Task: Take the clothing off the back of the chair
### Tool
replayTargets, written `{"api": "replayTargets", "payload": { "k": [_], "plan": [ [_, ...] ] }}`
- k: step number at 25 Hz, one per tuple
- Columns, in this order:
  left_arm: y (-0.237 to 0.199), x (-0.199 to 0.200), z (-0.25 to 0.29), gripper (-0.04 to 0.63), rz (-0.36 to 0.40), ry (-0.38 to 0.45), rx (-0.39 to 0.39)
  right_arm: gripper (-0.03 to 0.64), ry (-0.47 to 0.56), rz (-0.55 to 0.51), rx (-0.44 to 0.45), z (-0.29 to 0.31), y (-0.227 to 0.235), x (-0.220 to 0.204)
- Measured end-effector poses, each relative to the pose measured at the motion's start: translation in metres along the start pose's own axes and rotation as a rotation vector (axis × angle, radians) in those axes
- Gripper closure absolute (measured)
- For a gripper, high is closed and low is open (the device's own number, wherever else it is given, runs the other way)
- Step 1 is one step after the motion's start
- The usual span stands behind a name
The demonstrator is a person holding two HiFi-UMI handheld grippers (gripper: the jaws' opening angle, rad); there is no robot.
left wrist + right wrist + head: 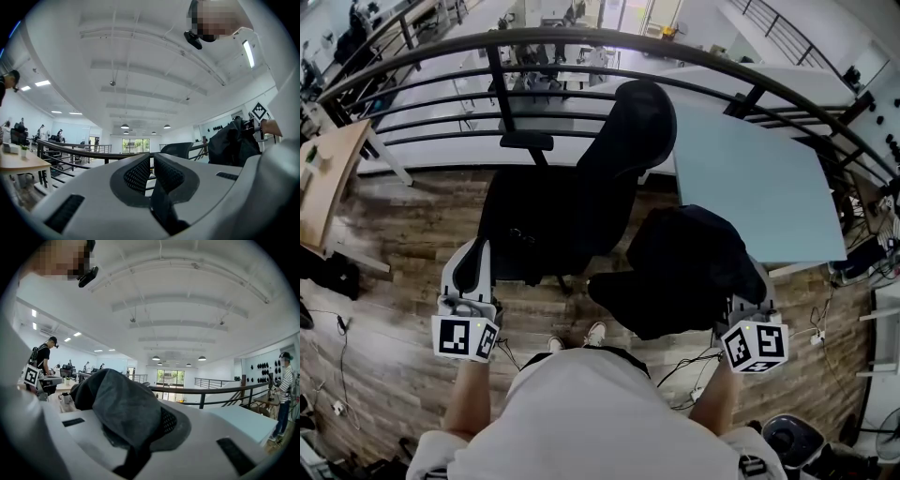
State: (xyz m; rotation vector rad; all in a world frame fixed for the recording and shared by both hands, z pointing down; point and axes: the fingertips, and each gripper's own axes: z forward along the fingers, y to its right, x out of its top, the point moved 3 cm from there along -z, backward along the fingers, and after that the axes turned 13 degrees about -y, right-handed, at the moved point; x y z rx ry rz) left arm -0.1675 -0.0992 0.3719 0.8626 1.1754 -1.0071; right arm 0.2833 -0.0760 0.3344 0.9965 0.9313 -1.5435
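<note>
Right gripper [154, 427]: my fingers are pressed together on the dark grey-black fabric garment [684, 267]. In the right gripper view the cloth is pinched between the pads and folds up over the left one. Only the right mesh pad [168, 422] shows.

Left gripper [473, 258]: fingers pressed together, nothing between them. It sits at the front-left of the black mesh office chair [581, 187].

Garment position: bunched in one lump to the right of the chair, in front of the pale blue-grey tabletop [750, 178]. The bulk sits ahead of my right fingers and to their left, so its long axis runs from the pinch back toward the chair seat.

The chair's rounded backrest top [637, 117] looks bare, so I judge the garment is already off the back. The lower-left lobe of the lump ends just beside the seat edge. I can't tell from above whether it touches.

Key relation for the next move: the cloth trails toward the chair, so I'd pull right and toward me, away from the seat. The right hand has it and the left is across the chair, well apart, so it's only useful if the trailing end snags.
</note>
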Motion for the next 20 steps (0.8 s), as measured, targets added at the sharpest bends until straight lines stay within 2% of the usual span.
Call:
{"api": "replayTargets", "payload": {
  "k": [20],
  "plan": [
    [0.0,-0.008,-0.003,0.552,-0.007,0.001,0.013,0.58,0.021,-0.036,0.02,0.003,-0.009,0.006]
  ]
}}
